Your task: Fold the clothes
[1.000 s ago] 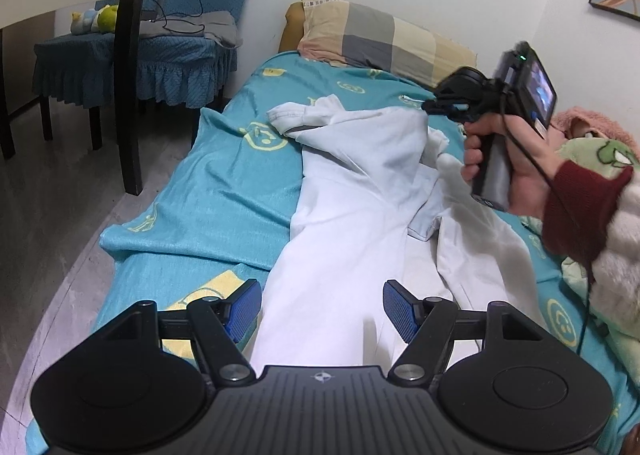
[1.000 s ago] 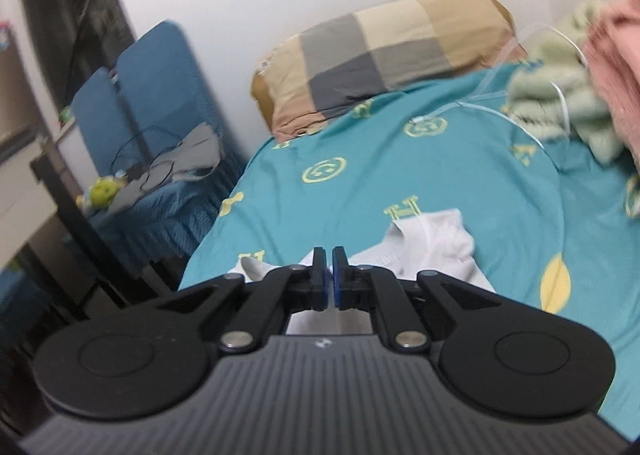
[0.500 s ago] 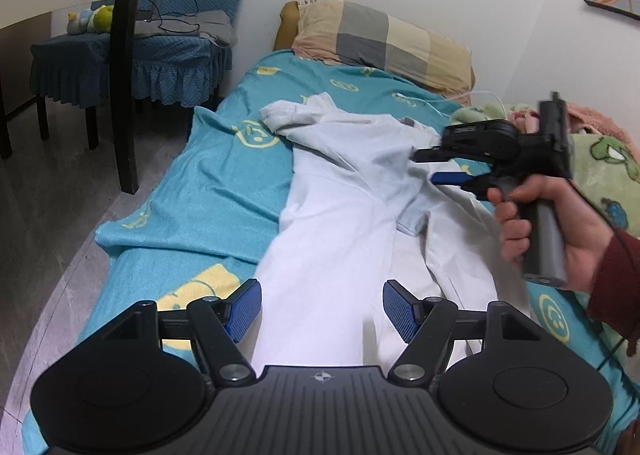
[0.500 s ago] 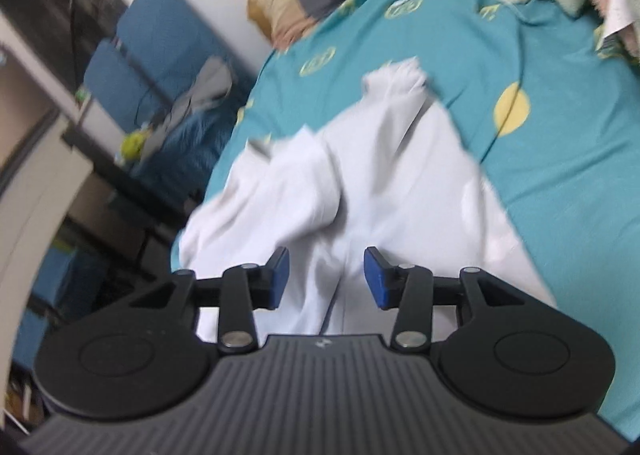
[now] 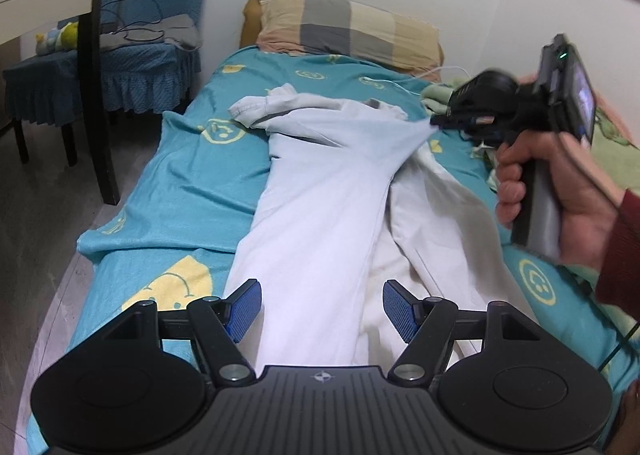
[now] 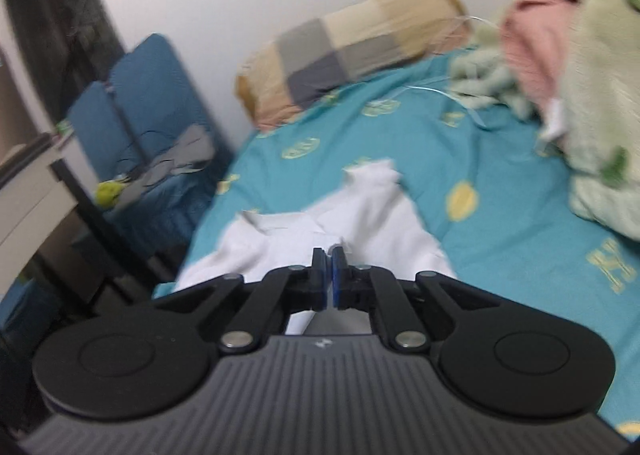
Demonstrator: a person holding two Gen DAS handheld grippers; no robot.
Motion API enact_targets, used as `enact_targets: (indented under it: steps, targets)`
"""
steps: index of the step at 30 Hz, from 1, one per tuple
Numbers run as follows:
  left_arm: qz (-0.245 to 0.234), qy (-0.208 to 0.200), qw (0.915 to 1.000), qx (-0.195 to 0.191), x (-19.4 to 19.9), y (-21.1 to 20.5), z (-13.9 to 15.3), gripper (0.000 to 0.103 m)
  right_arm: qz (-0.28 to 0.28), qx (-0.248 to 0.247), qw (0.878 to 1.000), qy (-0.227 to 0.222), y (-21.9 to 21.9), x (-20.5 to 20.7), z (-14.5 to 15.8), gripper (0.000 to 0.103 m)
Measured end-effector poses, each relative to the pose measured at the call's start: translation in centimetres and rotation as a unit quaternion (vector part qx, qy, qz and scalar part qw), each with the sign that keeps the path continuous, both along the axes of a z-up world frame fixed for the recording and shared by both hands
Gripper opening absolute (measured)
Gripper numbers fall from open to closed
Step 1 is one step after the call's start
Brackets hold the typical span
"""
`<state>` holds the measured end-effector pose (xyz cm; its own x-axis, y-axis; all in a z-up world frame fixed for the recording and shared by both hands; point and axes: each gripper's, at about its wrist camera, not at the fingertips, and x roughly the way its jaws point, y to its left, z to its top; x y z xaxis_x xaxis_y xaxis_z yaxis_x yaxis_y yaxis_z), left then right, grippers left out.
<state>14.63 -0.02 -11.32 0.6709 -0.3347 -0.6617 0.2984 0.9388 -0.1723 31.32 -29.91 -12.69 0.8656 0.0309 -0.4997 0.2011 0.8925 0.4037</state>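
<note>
A white garment (image 5: 320, 191) lies lengthwise on the teal bed sheet (image 5: 192, 183). My left gripper (image 5: 322, 309) is open, its blue pads on either side of the garment's near end, holding nothing. My right gripper (image 5: 434, 122) is shut on a fold of the garment's right side and lifts it off the bed, pulling the cloth taut. In the blurred right wrist view the shut gripper (image 6: 328, 279) pinches white cloth, and the garment's far end (image 6: 360, 207) spreads beyond it.
A checked pillow (image 5: 352, 31) lies at the bed's head. Green and pink blankets (image 6: 580, 87) are heaped on the bed's right side. Blue-covered chairs (image 5: 120, 67) and a dark table leg (image 5: 96, 95) stand left of the bed, with bare floor (image 5: 40, 215) beside it.
My right gripper opened over the garment, then shut on a fold at its right side and raised it. The left gripper stayed open at the near end.
</note>
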Motion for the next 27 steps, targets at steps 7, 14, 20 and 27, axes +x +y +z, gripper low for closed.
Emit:
enact_targets:
  steps: [7, 14, 20, 27]
  targets:
    - [-0.021, 0.002, 0.9994, 0.029, -0.2, -0.8, -0.6, 0.07, -0.015, 0.013, 0.997, 0.074, -1.3, -1.0, -4.3, 0.007]
    - [-0.02, 0.006, 0.9992, 0.035, -0.6, -0.8, -0.4, 0.07, 0.037, 0.029, 0.995, 0.087, -0.6, -5.9, 2.4, 0.011]
    - [-0.016, 0.029, 0.9982, 0.049, -2.3, -0.6, -0.1, 0.068, 0.087, 0.025, 0.994, 0.055, 0.7, -17.2, 6.2, 0.073]
    - [-0.03, 0.087, 0.99, 0.107, -4.4, 0.7, 1.3, 0.067, 0.068, 0.053, 0.994, 0.063, -1.5, -21.9, 5.1, 0.073]
